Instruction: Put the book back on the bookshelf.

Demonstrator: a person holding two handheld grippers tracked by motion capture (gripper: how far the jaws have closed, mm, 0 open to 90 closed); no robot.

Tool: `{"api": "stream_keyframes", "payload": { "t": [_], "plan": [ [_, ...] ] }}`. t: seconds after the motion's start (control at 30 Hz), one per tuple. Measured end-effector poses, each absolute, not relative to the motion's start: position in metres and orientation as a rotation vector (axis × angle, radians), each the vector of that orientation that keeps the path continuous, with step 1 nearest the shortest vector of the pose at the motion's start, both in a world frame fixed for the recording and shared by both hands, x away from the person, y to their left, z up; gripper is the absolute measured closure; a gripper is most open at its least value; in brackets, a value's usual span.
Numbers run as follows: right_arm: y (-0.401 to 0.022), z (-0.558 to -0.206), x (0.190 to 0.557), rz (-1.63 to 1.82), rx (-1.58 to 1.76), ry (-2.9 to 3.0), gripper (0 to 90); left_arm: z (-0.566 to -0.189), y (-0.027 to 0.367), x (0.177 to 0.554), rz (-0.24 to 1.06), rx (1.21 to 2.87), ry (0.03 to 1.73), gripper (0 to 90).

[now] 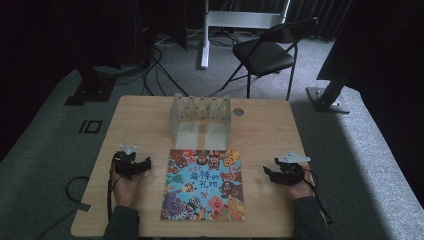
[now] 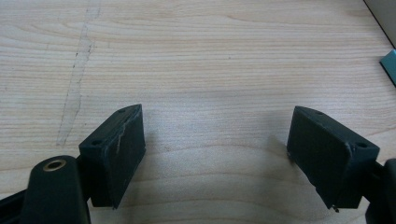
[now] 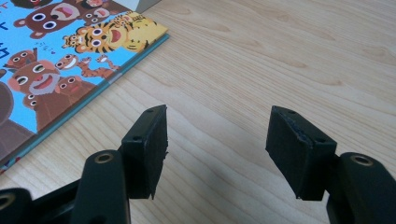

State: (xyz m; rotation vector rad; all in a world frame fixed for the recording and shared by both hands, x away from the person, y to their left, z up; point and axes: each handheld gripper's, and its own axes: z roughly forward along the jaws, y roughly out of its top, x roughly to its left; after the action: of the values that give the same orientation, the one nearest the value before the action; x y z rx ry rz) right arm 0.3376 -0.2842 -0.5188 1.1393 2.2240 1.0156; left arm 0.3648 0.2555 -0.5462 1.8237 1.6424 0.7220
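Wooden table (image 1: 260, 135) carries a picture book (image 1: 204, 185) at its near edge, between the left gripper (image 1: 145, 164) and right gripper (image 1: 267, 171), both with jaws apart on nothing.

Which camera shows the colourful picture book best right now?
The high view: the whole colourful animal-cover picture book lies flat between both grippers. The right gripper view shows one cover corner; the left gripper view catches a teal sliver of edge.
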Motion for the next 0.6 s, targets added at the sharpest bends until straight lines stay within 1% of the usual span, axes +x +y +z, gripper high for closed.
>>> {"api": "stream_keyframes", "payload": {
  "t": [0.53, 0.6],
  "plan": [
    [-0.262, -0.505, 0.348, 1.025, 1.046, 2.261, 38.3, -0.546, 0.254, 0.364, 0.717, 1.835, 1.632, 18.8],
    [-0.257, -0.503, 0.35, 1.023, 1.024, 2.272, 38.3, -0.546, 0.254, 0.364, 0.711, 1.844, 1.624, 16.9]
  ]
}}
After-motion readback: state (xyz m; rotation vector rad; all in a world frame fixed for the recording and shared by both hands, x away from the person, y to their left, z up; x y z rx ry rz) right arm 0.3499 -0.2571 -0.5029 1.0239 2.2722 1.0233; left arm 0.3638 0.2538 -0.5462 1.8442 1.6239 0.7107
